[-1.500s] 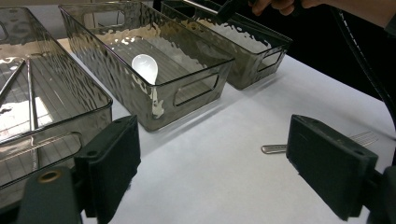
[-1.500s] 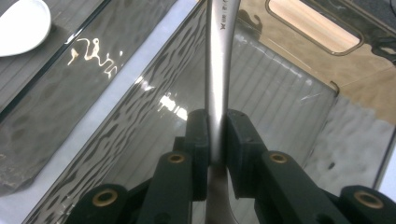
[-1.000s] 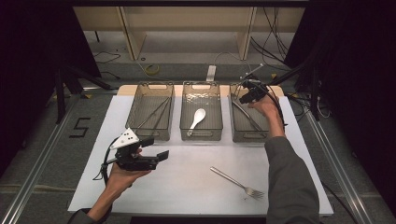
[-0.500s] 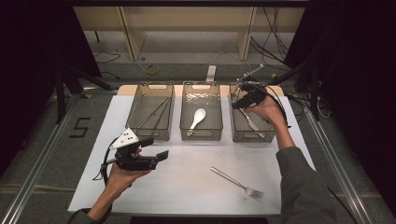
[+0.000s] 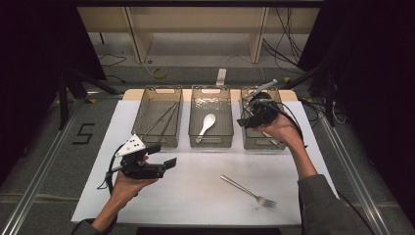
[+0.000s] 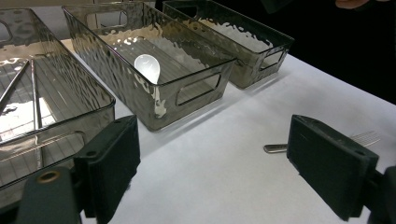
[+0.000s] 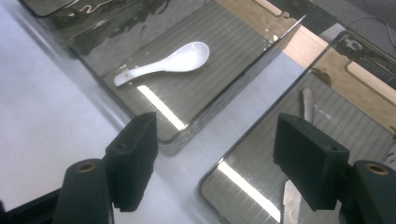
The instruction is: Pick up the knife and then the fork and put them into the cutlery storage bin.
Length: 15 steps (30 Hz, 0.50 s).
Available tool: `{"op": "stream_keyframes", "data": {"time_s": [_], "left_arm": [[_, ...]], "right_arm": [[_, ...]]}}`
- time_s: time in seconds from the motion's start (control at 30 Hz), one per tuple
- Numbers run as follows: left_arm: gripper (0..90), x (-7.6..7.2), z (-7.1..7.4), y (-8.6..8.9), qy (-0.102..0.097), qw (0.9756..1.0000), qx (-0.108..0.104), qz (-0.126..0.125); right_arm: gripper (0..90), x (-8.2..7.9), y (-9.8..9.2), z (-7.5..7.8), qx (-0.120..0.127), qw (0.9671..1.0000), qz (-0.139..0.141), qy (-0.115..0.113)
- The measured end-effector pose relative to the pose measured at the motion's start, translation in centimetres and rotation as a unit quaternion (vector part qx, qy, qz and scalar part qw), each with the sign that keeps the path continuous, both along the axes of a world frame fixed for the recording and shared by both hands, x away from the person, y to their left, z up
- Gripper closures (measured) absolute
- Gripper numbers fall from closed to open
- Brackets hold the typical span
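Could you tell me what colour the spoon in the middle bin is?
White; the spoon shows best in the right gripper view.

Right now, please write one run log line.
right gripper: open, empty, above right bin | knife: in bin | fork: on table

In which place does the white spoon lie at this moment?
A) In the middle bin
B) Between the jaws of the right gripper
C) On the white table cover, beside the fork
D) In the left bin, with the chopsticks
A: the white spoon lies on the floor of the middle bin, apart from the fork on the table cover; the right gripper has open jaws with nothing between them.
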<state>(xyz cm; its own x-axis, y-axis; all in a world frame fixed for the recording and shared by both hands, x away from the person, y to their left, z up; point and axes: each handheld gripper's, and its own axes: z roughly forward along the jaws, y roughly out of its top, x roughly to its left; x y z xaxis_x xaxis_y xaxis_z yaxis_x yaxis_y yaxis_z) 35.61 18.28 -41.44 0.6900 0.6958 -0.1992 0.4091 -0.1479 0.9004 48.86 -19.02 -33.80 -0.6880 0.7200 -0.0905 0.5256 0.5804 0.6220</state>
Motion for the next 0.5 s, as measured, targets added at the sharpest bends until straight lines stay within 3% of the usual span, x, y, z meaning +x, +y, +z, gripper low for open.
{"op": "stream_keyframes", "data": {"time_s": [0.3, 0.5], "left_arm": [[16.5, 0.0, 0.0, 0.0, 0.001, 1.0, 0.0, 0.001], [16.5, 0.0, 0.0, 0.0, 0.0, 1.0, 0.002, 0.003]], "right_arm": [[31.3, -2.6, 0.2, -0.7, 0.007, 0.9997, 0.023, 0.001], [31.1, -4.6, 0.3, -1.8, 0.029, 0.9989, 0.037, 0.002]]}}
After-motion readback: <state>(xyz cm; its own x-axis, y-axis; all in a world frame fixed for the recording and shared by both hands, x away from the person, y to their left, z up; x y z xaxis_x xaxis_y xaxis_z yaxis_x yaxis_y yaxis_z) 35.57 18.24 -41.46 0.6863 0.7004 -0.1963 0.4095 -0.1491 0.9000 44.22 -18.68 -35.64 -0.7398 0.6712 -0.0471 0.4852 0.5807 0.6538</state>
